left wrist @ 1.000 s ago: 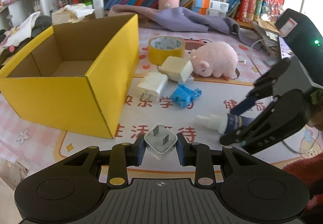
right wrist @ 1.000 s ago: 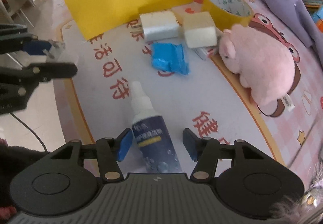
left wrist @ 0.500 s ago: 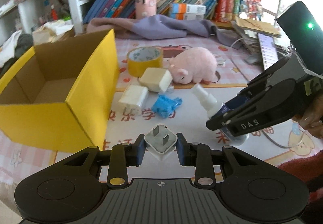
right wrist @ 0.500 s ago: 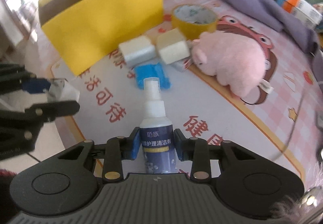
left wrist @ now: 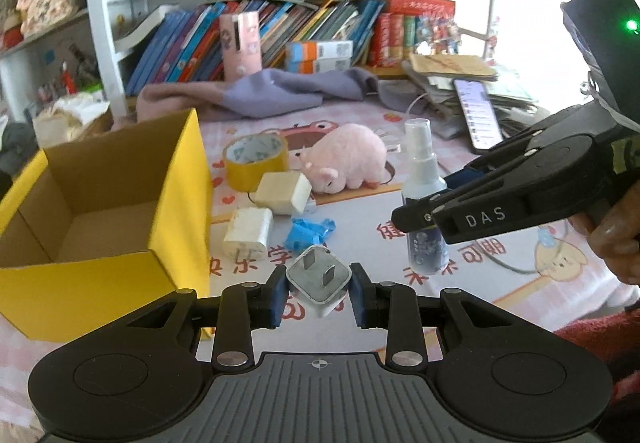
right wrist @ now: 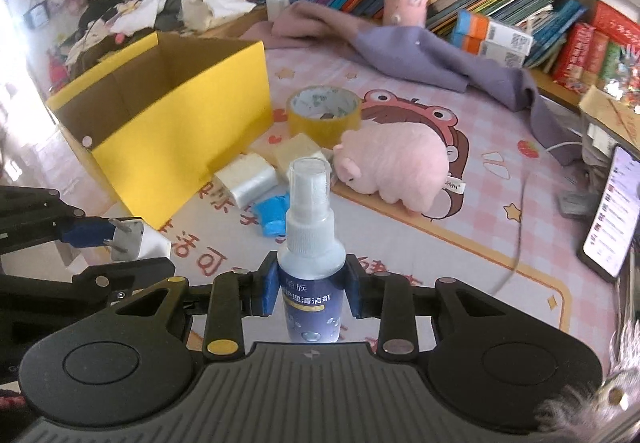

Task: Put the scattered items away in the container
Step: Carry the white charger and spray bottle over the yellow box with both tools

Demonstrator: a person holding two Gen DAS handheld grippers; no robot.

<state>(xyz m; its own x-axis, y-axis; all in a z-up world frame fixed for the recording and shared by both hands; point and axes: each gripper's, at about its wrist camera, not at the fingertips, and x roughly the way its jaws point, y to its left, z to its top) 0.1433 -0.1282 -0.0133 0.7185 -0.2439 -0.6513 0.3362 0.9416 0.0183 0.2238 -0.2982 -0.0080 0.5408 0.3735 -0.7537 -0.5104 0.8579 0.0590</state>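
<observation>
My left gripper (left wrist: 319, 293) is shut on a white plug adapter (left wrist: 319, 279), prongs facing away, held above the mat near the front right corner of the open yellow box (left wrist: 100, 203). My right gripper (right wrist: 312, 289) is shut on a small spray bottle (right wrist: 310, 243) with a blue label, lifted upright off the mat. In the left wrist view the spray bottle (left wrist: 424, 199) hangs in the right gripper (left wrist: 424, 219) at right. On the mat lie a yellow tape roll (left wrist: 255, 159), a pink plush pig (left wrist: 348, 163), two white blocks (left wrist: 284, 192) (left wrist: 248, 231) and a blue wrapper (left wrist: 308, 233).
A purple cloth (left wrist: 264, 95) lies behind the items, before a bookshelf (left wrist: 280, 27). A phone (left wrist: 478, 115) and papers sit at the far right, with a cable (right wrist: 520, 227) trailing over the mat. The yellow box (right wrist: 168, 123) stands left of the items, empty inside.
My right gripper closed on the spray bottle, raised it off the mat and tipped it upright. My left gripper rose a little with the adapter still in its grip.
</observation>
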